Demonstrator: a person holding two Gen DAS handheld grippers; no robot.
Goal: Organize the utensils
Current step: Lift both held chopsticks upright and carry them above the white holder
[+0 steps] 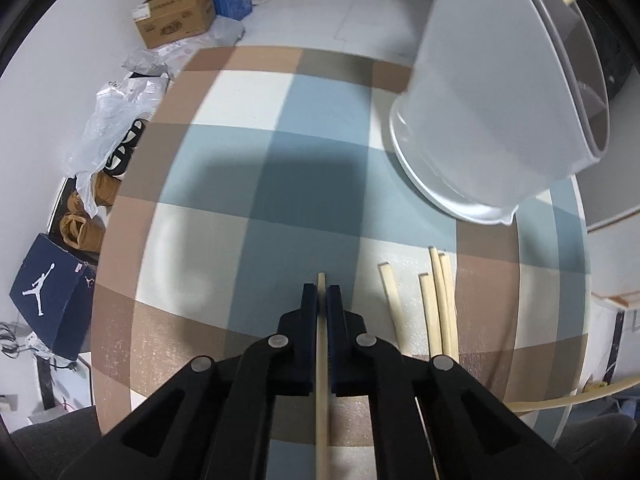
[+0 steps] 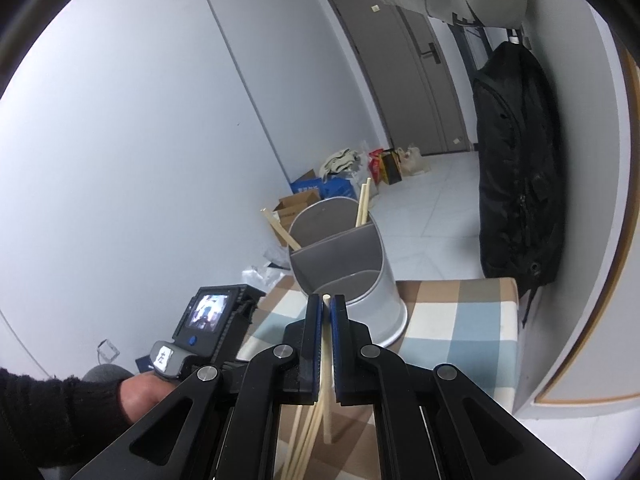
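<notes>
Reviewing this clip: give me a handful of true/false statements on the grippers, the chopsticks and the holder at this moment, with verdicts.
1. The left gripper is shut on a chopstick. True.
2. The right gripper is open and holds nothing. False: it is shut on a chopstick.
3. The grey utensil holder has an inner divider. True.
4. The holder has no chopsticks in it. False: several chopsticks already stick out of its far compartment.
5. Loose chopsticks lie on the checked tablecloth, to the right of the left gripper. True.
6. The holder lies on its side on the floor. False: it stands upright on the table.
</notes>
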